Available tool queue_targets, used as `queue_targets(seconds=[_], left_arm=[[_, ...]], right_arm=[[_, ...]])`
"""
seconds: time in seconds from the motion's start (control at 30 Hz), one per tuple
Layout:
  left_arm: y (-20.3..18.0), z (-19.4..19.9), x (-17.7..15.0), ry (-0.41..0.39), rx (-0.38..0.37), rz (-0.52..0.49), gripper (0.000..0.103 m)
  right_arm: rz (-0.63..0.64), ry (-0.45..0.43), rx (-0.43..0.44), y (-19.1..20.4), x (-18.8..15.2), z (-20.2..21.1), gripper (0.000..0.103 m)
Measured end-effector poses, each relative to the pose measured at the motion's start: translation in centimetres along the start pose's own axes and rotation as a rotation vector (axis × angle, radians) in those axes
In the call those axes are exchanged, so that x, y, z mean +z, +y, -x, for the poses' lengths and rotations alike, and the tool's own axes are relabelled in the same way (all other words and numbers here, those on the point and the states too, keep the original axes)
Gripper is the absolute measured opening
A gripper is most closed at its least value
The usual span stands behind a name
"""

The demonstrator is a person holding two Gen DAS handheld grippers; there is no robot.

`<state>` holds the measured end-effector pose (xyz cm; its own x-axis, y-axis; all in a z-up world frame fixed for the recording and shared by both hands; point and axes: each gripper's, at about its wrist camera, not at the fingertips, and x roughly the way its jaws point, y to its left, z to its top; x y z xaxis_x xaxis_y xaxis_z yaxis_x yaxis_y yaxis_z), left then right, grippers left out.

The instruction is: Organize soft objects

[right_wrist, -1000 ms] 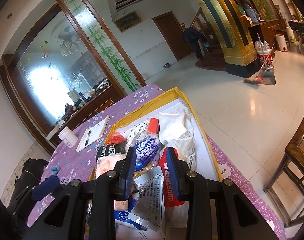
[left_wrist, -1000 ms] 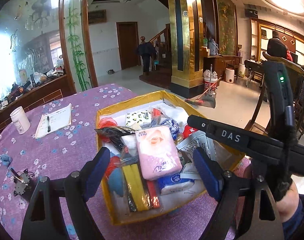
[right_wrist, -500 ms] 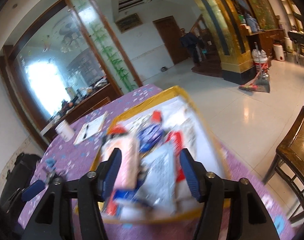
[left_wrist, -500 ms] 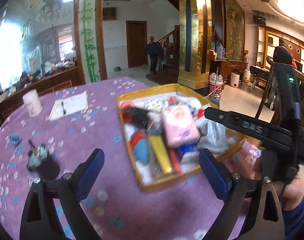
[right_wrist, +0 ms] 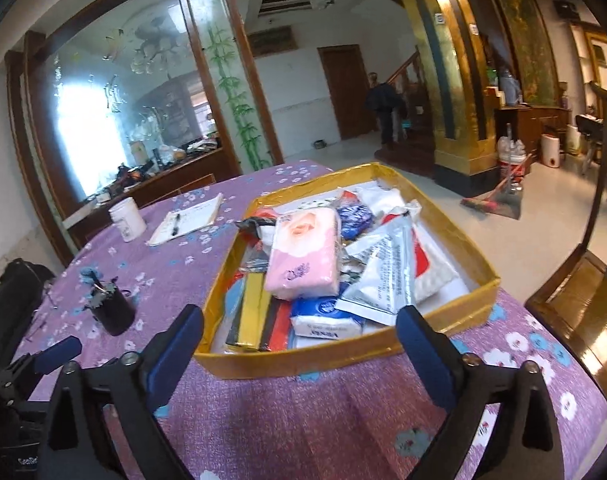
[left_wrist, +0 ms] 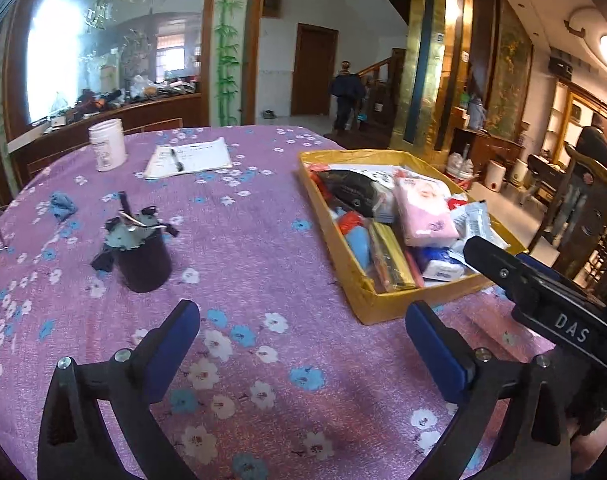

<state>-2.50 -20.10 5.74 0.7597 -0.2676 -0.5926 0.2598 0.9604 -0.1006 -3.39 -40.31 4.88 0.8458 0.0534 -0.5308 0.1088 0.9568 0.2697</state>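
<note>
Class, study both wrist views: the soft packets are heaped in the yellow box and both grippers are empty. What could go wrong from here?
1. The pink tissue pack lies atop the heap in the yellow box; it might slide off.
2. The dark cup stands near the left gripper; a careless sweep could topple it.

We could not read the small print on the silver pouch (right_wrist: 383, 276) or the blue-and-white pack (right_wrist: 327, 318) in the box (right_wrist: 479, 292). The pink pack (right_wrist: 303, 256) covered most of the packets under it, so we could not tell what they were. In the left view the right gripper (left_wrist: 539, 300) hid the box's near right corner. What stuck out of the dark cup (left_wrist: 143, 258) stayed unclear. The far person (right_wrist: 385, 110) was too small to make out.
</note>
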Motion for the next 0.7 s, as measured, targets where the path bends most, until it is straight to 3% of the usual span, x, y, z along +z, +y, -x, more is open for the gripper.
queue_targets(seconds=[0.27,0.43,0.63,0.7], left_arm=[[-1.0,-0.1,-0.2,0.065,0.05,-0.041,0.103],[-1.0,1.2,0.0,-0.002,0.04,-0.037,0.103],[-1.3,1.4,0.5,-0.073,0.271,-0.055,0.103],[-1.1,1.2,0.6,-0.071,0.301,-0.06,0.103]], right_arm=[[0.031,-0.011,-0.065,0.8,0.1,0.3,0.101],[0.061,0.012,-0.073,1.3,0.2,-0.1,0.101],[0.062,0.005,-0.07,1.1,0.1,0.1,0.101],[0.07,0.002,-0.067,1.2,0.1,0.2,0.101]])
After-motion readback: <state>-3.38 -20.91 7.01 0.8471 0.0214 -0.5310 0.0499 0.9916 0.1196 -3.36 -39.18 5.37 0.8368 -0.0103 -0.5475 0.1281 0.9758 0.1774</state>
